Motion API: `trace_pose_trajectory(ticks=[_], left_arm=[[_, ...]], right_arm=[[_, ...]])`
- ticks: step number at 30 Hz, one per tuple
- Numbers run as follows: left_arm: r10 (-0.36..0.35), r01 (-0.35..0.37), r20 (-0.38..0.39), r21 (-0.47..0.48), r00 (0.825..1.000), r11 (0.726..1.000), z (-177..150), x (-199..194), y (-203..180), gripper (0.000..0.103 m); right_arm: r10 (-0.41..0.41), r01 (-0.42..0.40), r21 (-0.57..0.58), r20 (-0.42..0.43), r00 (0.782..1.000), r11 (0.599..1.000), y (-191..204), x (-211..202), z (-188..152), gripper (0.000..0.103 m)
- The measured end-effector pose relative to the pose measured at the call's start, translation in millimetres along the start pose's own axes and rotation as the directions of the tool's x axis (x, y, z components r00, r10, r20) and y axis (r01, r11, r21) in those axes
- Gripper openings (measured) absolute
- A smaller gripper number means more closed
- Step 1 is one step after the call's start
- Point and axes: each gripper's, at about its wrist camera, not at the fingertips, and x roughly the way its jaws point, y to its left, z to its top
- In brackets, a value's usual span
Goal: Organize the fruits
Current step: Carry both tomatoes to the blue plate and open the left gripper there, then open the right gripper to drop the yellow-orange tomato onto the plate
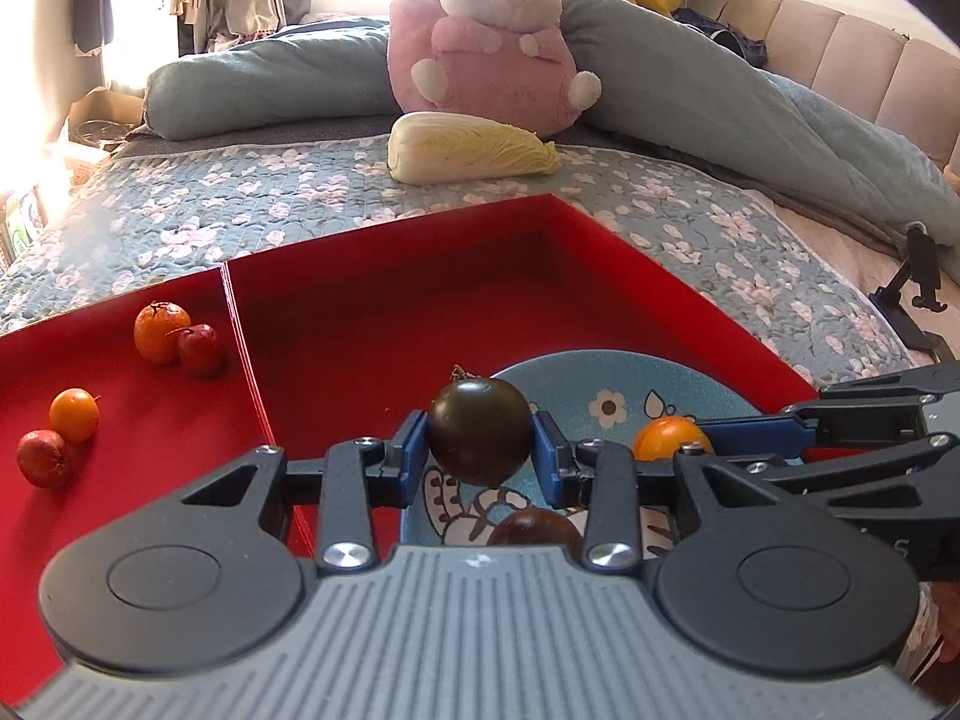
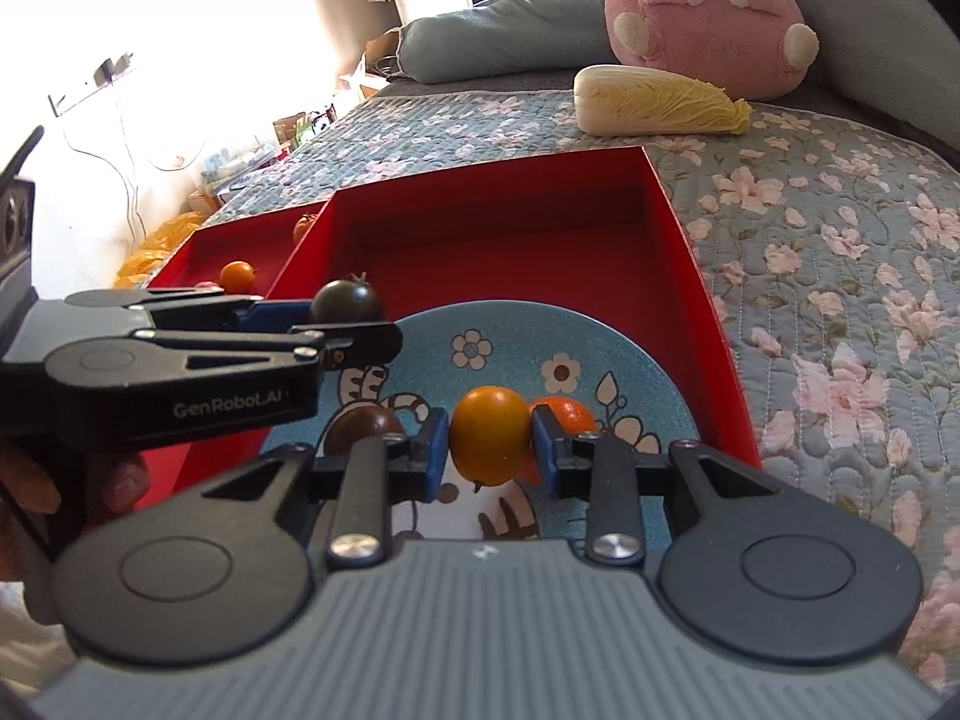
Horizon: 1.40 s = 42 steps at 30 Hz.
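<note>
My left gripper (image 1: 480, 450) is shut on a dark green-black tomato (image 1: 480, 432), held just above the far-left rim of the blue flowered plate (image 1: 606, 378). The right wrist view shows that left gripper (image 2: 351, 321) from the side, with the dark tomato (image 2: 348, 300) in it. My right gripper (image 2: 489, 450) is shut on a yellow-orange tomato (image 2: 489, 435) over the plate (image 2: 510, 330). A brown tomato (image 2: 363, 426) and an orange fruit (image 2: 567, 414) lie on the plate. The plate sits inside a red box (image 2: 690, 252).
A second red tray (image 1: 150, 420) at the left holds a mandarin (image 1: 161, 330), a small red fruit (image 1: 201, 348), an orange tomato (image 1: 73, 414) and another red fruit (image 1: 43, 459). Beyond, on the floral quilt (image 2: 840, 300), lie a napa cabbage (image 1: 468, 147) and a pink plush toy (image 1: 486, 42).
</note>
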Motion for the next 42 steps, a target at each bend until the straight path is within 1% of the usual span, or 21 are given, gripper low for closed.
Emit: trace_pose_trajectory(ticks=[7, 15, 17, 18, 21, 27, 30, 33, 37, 42], left_arm=[[0.003, -0.001, -0.036, 0.050, 0.999, 0.999, -6.5, 10.0, -8.7, 0.042], [0.019, -0.015, -0.051, 0.065, 0.999, 0.998, -7.0, 9.1, -10.0, 0.043], [0.020, -0.017, -0.047, 0.069, 0.999, 0.997, -7.4, 5.9, -9.5, 0.045], [0.020, -0.017, -0.044, 0.069, 0.999, 0.997, -7.2, 3.8, -9.1, 0.049], [0.021, -0.019, -0.024, 0.070, 1.000, 0.997, -6.7, -4.7, -8.0, 0.054], [0.016, -0.016, 0.005, 0.074, 1.000, 0.997, -5.7, -22.8, -6.0, 0.055], [0.023, -0.025, 0.025, 0.059, 0.999, 0.998, -4.7, -33.6, -0.5, 0.057], [0.057, -0.058, 0.044, 0.030, 0.997, 0.998, -3.2, -43.6, 9.3, 0.061], [0.106, -0.105, 0.054, -0.032, 0.993, 0.994, -1.5, -52.7, 30.5, 0.062], [0.162, -0.158, 0.042, -0.100, 0.986, 0.982, -0.7, -58.5, 55.8, 0.062]], right_arm=[[0.007, -0.007, -0.014, -0.010, 1.000, 1.000, 2.4, -6.0, -4.1, 0.033], [-0.002, 0.001, -0.016, -0.031, 1.000, 1.000, 5.7, -10.6, -11.8, 0.033], [0.000, -0.001, -0.025, -0.036, 0.999, 1.000, 9.6, -11.3, -12.4, 0.033], [0.001, -0.002, -0.028, -0.039, 0.999, 1.000, 11.4, -11.4, -12.4, 0.033], [0.000, -0.002, -0.037, -0.050, 0.999, 0.999, 16.9, -11.5, -14.0, 0.034], [-0.022, 0.020, -0.032, -0.062, 0.998, 0.999, 23.6, -9.1, -16.8, 0.034], [-0.036, 0.033, -0.041, -0.064, 0.997, 0.999, 29.5, -7.7, -17.7, 0.034], [-0.052, 0.048, -0.047, -0.075, 0.996, 0.998, 34.3, -4.7, -18.1, 0.035], [-0.076, 0.072, -0.056, -0.081, 0.994, 0.996, 39.6, -1.6, -17.8, 0.034], [-0.116, 0.110, -0.066, -0.096, 0.989, 0.992, 44.3, 2.8, -18.0, 0.035]])
